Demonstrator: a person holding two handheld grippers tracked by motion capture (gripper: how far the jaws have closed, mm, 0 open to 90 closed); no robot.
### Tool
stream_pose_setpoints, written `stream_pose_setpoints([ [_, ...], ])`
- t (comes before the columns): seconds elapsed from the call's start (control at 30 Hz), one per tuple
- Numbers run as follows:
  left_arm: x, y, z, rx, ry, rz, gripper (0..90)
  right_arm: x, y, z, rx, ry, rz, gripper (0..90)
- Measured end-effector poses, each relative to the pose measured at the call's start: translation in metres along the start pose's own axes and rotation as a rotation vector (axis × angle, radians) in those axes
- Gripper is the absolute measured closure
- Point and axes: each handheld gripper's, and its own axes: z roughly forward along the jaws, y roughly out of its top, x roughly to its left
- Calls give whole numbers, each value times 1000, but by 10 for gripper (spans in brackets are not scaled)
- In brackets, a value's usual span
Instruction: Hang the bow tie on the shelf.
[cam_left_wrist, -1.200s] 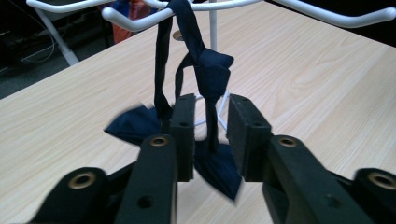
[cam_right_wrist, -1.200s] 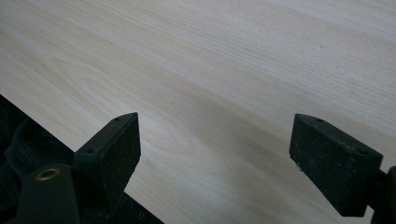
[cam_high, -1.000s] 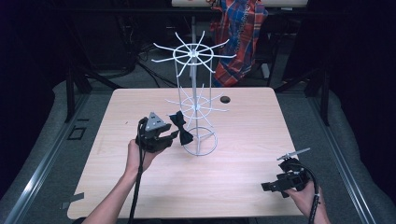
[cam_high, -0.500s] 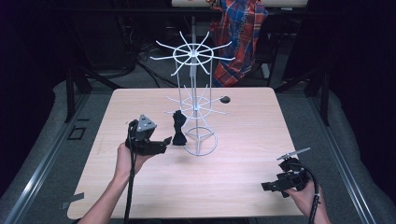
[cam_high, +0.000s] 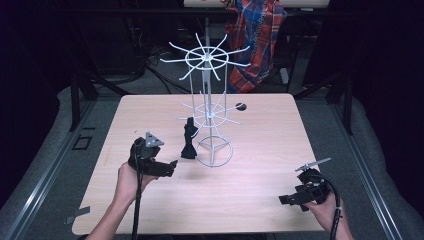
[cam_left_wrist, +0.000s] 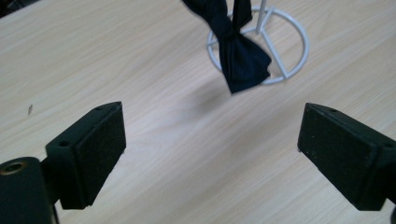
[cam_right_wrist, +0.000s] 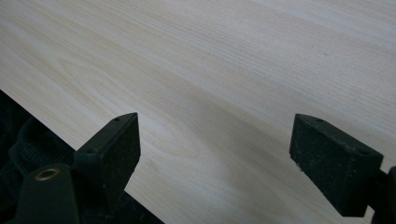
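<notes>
Left hand-held gripper (cam_left_wrist: 212, 140): jaws just opened wide, nothing between them, clear of the dark bow tie (cam_left_wrist: 240, 56) hanging on the white wire rack (cam_high: 212, 117). Right hand-held gripper (cam_right_wrist: 215, 158): jaws wide apart, empty, over the bench (cam_right_wrist: 233, 56) edge.

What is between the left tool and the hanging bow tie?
Bare tabletop separates the open left tool from the bow tie, in the left gripper view.
</notes>
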Motion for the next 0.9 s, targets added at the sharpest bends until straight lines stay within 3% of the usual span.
stream_pose_setpoints([
  [0.2,2,-16,4,80,-2,-3,2,2,0,2,-3,-4,0,159],
  [0.43,-4,-37,5,128,-4,-3,2,1,0,2,11,2,-10,159],
  [0.6,-13,-53,10,190,-21,21,1,2,0,2,16,3,-12,159],
  [0.8,-6,-55,16,182,-32,-5,1,2,1,3,12,-5,-27,152],
  [0.9,-2,-55,20,197,-44,14,1,1,0,3,1,-11,-32,149],
])
